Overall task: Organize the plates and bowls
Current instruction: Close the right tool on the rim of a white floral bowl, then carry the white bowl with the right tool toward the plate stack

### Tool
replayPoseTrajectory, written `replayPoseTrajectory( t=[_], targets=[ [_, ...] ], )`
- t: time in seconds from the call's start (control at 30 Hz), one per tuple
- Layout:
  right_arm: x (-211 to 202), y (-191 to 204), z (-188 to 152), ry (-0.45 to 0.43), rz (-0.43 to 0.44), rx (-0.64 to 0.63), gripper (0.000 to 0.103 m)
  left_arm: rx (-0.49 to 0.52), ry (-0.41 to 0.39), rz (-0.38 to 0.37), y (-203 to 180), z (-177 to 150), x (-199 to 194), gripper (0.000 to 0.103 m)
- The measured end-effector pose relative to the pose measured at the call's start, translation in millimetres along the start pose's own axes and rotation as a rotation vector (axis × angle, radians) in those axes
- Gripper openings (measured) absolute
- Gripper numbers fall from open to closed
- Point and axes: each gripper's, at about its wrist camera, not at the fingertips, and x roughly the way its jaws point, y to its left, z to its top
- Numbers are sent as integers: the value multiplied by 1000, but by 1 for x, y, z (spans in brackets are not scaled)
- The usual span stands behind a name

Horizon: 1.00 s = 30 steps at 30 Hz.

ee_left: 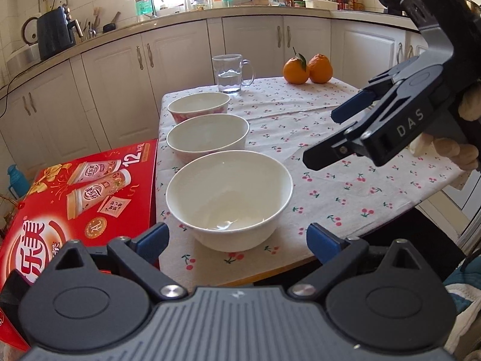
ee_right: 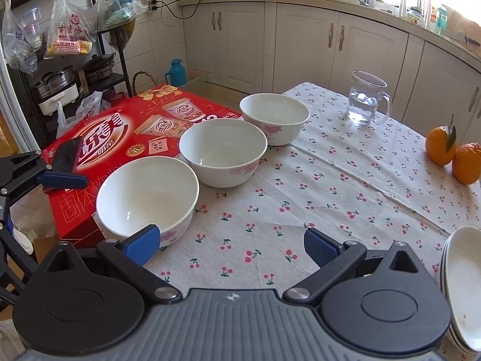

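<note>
Three white bowls stand in a row along the left edge of the table: near bowl (ee_left: 229, 198) (ee_right: 147, 195), middle bowl (ee_left: 208, 137) (ee_right: 224, 152), far bowl with pink flowers (ee_left: 199, 106) (ee_right: 274, 118). A stack of white plates (ee_right: 461, 288) sits at the table's right front corner in the right wrist view. My left gripper (ee_left: 237, 240) is open and empty, just in front of the near bowl. My right gripper (ee_right: 231, 245) is open and empty above the cloth, right of the near bowl; it also shows in the left wrist view (ee_left: 326, 138).
A cherry-print cloth covers the table (ee_right: 330, 198). A glass mug of water (ee_left: 230, 73) (ee_right: 365, 100) and two oranges (ee_left: 308, 69) (ee_right: 454, 156) stand at the far side. A red carton (ee_left: 84, 198) (ee_right: 120, 138) stands against the table's left edge. Kitchen cabinets (ee_left: 120, 84) lie beyond.
</note>
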Motion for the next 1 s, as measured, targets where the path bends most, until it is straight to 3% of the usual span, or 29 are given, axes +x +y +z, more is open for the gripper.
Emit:
replayPoseTrajectory(
  t=[0.27, 0.53, 0.7, 1.0],
  targets=[
    [20, 11, 15, -1, 111, -8, 100, 26, 19, -24, 8, -4, 18, 97],
    [49, 20, 26, 58, 190, -25, 78, 30, 22, -49, 13, -4, 24, 95],
    [59, 20, 27, 79, 227, -14, 69, 36, 22, -59, 15, -3, 24, 88],
    [59, 18, 25, 82, 263, -11, 63, 45, 23, -77, 19, -1, 25, 83]
  ],
)
